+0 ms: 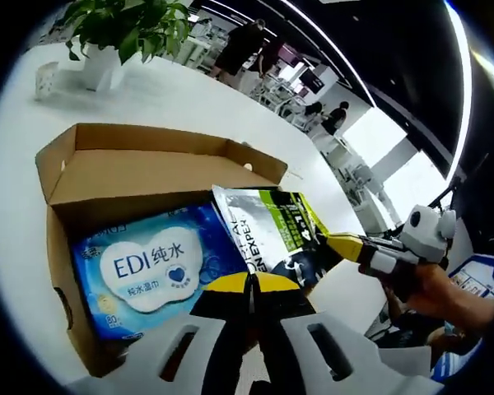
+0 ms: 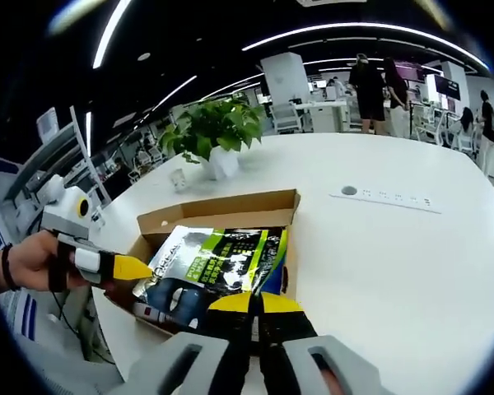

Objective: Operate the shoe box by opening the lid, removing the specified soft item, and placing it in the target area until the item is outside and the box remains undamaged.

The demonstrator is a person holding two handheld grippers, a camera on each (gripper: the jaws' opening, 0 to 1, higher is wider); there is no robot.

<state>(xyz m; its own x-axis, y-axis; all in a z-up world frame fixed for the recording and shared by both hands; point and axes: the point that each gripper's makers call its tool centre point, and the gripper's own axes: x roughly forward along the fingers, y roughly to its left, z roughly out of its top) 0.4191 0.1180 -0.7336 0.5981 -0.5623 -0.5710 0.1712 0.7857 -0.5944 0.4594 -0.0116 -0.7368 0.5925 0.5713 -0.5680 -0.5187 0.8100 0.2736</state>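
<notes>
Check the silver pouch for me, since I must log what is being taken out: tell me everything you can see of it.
The pouch is a soft, glossy foil pack, silver with black and lime-green print and white lettering. It lies tilted over the open cardboard box, one end raised, above a blue wipes pack. The right gripper pinches its corner, jaws shut. In the right gripper view, the pouch spans the box and the left gripper meets its other edge. It looks sealed and uncrumpled.
</notes>
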